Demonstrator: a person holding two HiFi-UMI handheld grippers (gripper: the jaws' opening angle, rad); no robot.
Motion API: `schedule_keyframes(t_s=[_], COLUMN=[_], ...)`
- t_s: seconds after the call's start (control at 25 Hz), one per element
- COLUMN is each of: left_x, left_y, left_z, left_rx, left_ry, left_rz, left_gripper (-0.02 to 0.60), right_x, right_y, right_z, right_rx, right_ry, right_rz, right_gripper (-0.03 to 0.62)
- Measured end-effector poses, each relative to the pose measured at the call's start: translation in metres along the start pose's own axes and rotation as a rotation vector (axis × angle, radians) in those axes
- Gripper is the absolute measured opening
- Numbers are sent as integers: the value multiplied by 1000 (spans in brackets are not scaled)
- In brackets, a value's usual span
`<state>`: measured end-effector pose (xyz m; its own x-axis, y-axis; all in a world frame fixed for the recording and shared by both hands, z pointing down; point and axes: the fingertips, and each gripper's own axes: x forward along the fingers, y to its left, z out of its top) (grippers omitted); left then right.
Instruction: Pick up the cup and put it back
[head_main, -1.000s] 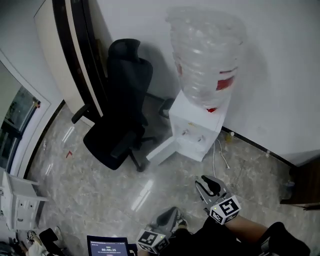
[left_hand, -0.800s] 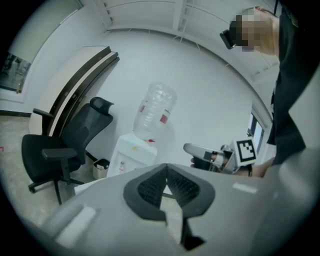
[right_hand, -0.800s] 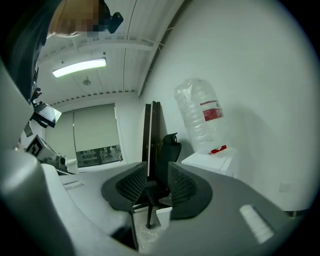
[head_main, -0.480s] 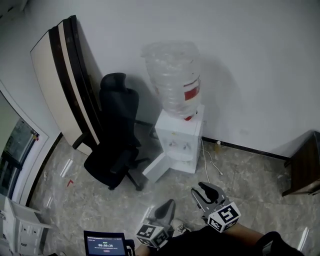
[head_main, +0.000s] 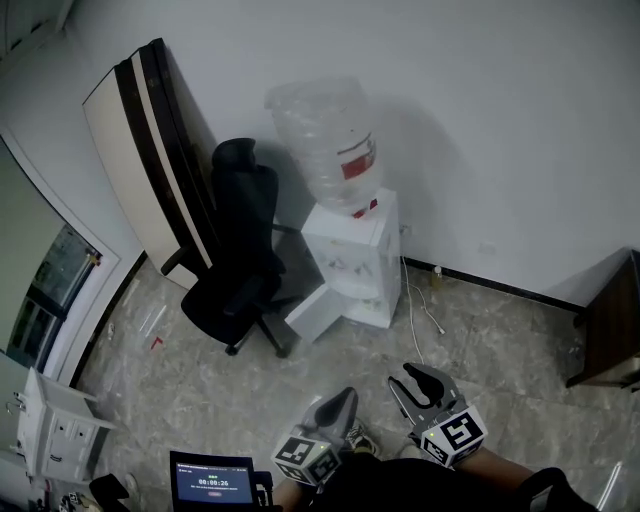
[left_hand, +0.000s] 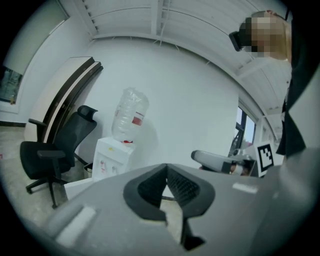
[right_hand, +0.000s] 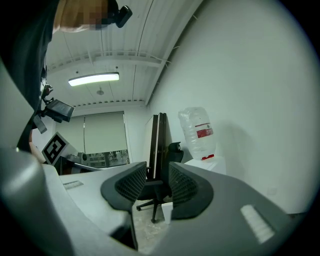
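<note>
View from the head camera, read left to right. At the lower left edge is a tablet (head_main: 210, 482), its lower part cut off. Next come a black office chair (head_main: 240, 270) and a water dispenser (head_main: 352, 260) against the wall.

My left hand-held gripper (head_main: 346, 398) has its jaws together at the tips, with nothing between them. My right hand-held gripper (head_main: 412, 378) stands with its jaws apart and empty. They have just been opening, and only the chair shows through the gap. Both grippers are well away from the dispenser.

I cannot find the cup in any view. A small pale shape (right_hand: 166, 212) low in the right gripper view is too small to name. It may be a cup or part of the dispenser's open lower door.

With neither hand-held gripper carrying anything, I judge that this fits either a walk-up to fetch the cup or a moment after it was put back. What comes next depends on finding the cup.

At the far right, dark furniture (head_main: 610, 330) is cut off by the frame. My own arms hide the floor beneath them.
</note>
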<state>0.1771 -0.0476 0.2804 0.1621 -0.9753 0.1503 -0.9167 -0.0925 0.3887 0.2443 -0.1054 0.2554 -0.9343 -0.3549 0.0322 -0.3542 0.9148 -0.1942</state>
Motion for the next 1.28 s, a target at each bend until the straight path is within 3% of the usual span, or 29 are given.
schedule_keyframes(t_s=[0.4,0.6,0.88,1.28], left_x=[-33,-46,-77,-96], left_y=[-25,-25,7,29], left_z=[-18,-17,-1,13], left_rx=[1,14,7,48], left_ry=[-3,-10,-30,-21], left_rz=[71,48,22,-41], left_gripper=[5,5,5,5], right_x=[-42,-44,-20,2], right_y=[32,54,96,127], right_z=[-6,-6,-10,-8], right_rx=[25,15,17,-8], right_ry=[-7,-15,-4,-26], right_rz=[62,56,43,-10], right_gripper=[146,146,132,76])
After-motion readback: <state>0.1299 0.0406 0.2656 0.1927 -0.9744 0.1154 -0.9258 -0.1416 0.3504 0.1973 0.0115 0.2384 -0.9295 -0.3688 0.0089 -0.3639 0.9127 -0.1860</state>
